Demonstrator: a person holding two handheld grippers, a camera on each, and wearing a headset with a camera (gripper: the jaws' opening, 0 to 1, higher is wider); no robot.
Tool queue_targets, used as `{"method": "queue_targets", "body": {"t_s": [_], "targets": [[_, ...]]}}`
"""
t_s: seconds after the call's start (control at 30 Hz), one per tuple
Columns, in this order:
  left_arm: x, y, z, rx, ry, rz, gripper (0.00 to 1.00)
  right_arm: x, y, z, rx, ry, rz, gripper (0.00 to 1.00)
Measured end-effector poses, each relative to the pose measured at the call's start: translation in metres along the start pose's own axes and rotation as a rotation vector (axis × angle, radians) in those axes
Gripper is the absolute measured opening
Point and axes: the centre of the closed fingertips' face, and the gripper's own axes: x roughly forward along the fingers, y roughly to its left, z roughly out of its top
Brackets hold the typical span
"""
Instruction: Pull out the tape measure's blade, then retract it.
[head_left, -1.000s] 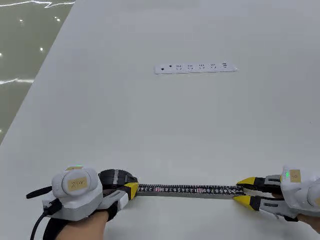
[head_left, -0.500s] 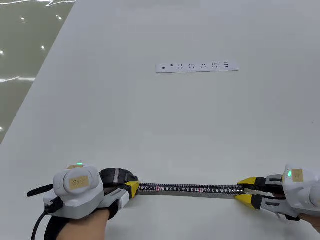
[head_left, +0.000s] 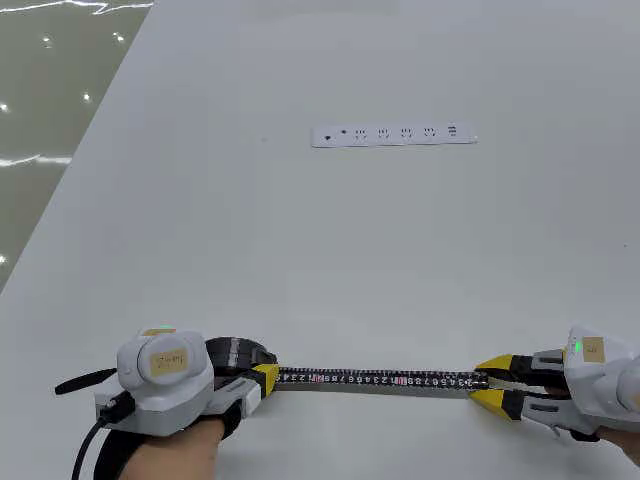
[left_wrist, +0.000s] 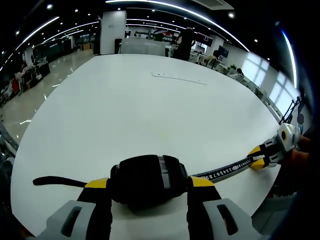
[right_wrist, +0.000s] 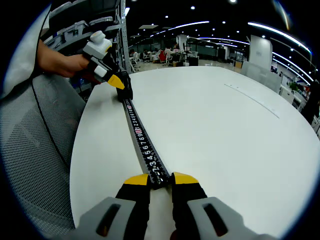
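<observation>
The black tape measure case (head_left: 238, 355) (left_wrist: 149, 177) lies near the table's front edge with my left gripper (head_left: 262, 378) (left_wrist: 149, 183) shut on it. Its dark numbered blade (head_left: 380, 380) (right_wrist: 142, 142) (left_wrist: 225, 172) runs out flat along the table to the right. My right gripper (head_left: 494, 385) (right_wrist: 160, 179) is shut on the blade's end. In the right gripper view the case (right_wrist: 126, 92) sits far off at the blade's other end. A black wrist strap (left_wrist: 55, 182) trails left from the case.
A white power strip (head_left: 393, 134) (left_wrist: 179, 78) lies flat on the white table (head_left: 300, 240) farther back. The table's left edge (head_left: 70, 160) drops to a shiny floor. A mesh chair (right_wrist: 35, 150) stands by the near edge.
The right gripper's jaws have narrowed onto the blade's end. Blade length and both grippers' places look about the same.
</observation>
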Motion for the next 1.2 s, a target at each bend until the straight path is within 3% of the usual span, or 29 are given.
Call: {"method": "queue_targets", "body": {"t_s": [0.3, 0.67, 1.2], "targets": [[-0.001, 0.0, -0.001, -0.001, 0.015, 0.009, 0.56, 0.0, 0.002, 0.005, -0.007, -0.007, 0.017, 0.14], [-0.001, 0.0, -0.002, -0.004, 0.015, 0.0, 0.55, 0.014, 0.013, 0.023, -0.019, -0.038, 0.047, 0.14], [-0.001, 0.001, -0.002, 0.0, 0.016, -0.022, 0.55, 0.035, 0.028, 0.045, 0.023, -0.1, 0.093, 0.13]]}}
